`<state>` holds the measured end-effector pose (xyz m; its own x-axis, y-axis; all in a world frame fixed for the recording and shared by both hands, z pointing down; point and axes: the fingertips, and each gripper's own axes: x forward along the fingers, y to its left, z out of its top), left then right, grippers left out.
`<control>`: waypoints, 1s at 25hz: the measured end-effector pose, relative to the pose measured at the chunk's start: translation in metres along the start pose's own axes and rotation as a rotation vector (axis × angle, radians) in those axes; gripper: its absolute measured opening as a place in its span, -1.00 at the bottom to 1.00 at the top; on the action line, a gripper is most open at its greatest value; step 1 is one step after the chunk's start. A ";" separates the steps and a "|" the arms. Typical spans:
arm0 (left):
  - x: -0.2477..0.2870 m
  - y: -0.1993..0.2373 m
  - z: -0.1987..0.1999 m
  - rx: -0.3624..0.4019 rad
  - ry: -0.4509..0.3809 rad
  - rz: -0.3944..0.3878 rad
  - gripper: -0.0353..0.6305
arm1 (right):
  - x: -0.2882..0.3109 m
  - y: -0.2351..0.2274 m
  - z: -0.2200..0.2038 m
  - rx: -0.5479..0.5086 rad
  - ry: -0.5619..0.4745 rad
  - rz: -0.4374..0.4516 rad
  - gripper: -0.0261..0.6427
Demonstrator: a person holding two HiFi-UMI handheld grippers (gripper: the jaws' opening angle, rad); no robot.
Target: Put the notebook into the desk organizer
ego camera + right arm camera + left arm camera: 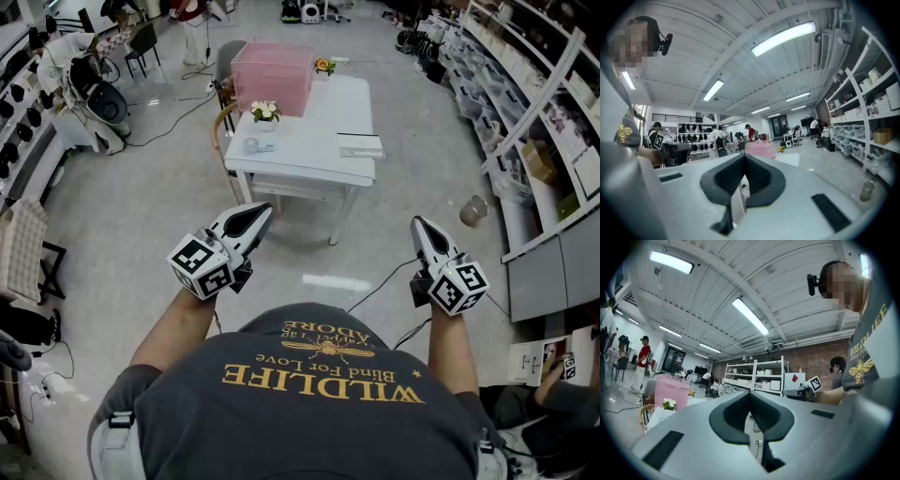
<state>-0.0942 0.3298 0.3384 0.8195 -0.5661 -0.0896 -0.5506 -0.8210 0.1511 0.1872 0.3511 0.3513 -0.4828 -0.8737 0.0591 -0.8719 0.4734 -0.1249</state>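
Right gripper, jaws together, level toward a distant pink box

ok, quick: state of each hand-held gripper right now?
Left hand-held gripper: closed, jaws together, holding nothing.
Right hand-held gripper: closed, jaws together, holding nothing.

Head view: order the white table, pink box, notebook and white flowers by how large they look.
Largest to smallest: white table; pink box; notebook; white flowers. The last two look close in size, so that order is unsure.
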 end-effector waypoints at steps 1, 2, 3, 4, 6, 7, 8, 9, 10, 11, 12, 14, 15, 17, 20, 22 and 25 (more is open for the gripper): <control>0.001 -0.001 0.000 0.000 0.000 0.001 -0.89 | -0.001 -0.002 0.001 -0.002 -0.002 0.000 -0.93; 0.003 -0.003 0.000 0.000 0.000 0.001 -0.89 | -0.002 -0.003 0.003 -0.004 -0.003 0.000 -0.93; 0.004 -0.004 0.000 0.000 0.001 0.002 -0.89 | -0.003 -0.005 0.004 -0.006 -0.004 0.001 -0.93; 0.005 -0.005 0.000 0.000 0.001 0.002 -0.89 | -0.003 -0.006 0.005 -0.008 -0.005 0.002 -0.93; 0.008 -0.007 0.000 0.001 0.002 0.003 -0.89 | -0.004 -0.009 0.006 -0.011 -0.006 0.005 -0.93; 0.010 -0.008 0.000 0.002 0.003 0.005 -0.89 | -0.005 -0.011 0.007 -0.012 -0.007 0.007 -0.93; 0.012 -0.009 -0.001 0.003 0.004 0.006 -0.89 | -0.006 -0.013 0.007 -0.011 -0.007 0.009 -0.93; 0.014 -0.011 -0.001 0.004 0.005 0.008 -0.89 | -0.007 -0.015 0.008 -0.011 -0.008 0.011 -0.93; 0.016 -0.013 -0.001 0.006 0.006 0.010 -0.89 | -0.008 -0.018 0.009 -0.011 -0.008 0.013 -0.93; 0.018 -0.015 -0.001 0.007 0.006 0.014 -0.89 | -0.010 -0.021 0.010 -0.012 -0.007 0.014 -0.93; 0.020 -0.018 0.000 0.009 0.005 0.017 -0.89 | -0.012 -0.023 0.011 -0.012 -0.006 0.016 -0.93; 0.025 -0.024 0.000 0.013 0.004 0.024 -0.89 | -0.016 -0.029 0.013 -0.013 -0.007 0.020 -0.93; 0.027 -0.028 0.001 0.014 0.003 0.027 -0.89 | -0.019 -0.032 0.014 -0.011 -0.007 0.022 -0.93; 0.032 -0.036 0.001 0.015 0.001 0.030 -0.89 | -0.024 -0.037 0.017 -0.005 -0.012 0.030 -0.93; 0.041 -0.048 0.000 0.014 -0.002 0.039 -0.89 | -0.029 -0.046 0.021 -0.013 -0.017 0.041 -0.92; 0.048 -0.056 -0.001 0.020 -0.002 0.045 -0.89 | -0.032 -0.050 0.023 -0.024 -0.018 0.066 -0.92; 0.058 -0.068 -0.004 0.028 -0.001 0.055 -0.89 | -0.036 -0.051 0.026 -0.033 -0.020 0.140 -0.26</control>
<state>-0.0085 0.3536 0.3268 0.7874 -0.6108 -0.0834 -0.5993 -0.7901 0.1286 0.2514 0.3552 0.3301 -0.5982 -0.8010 0.0237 -0.7988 0.5936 -0.0980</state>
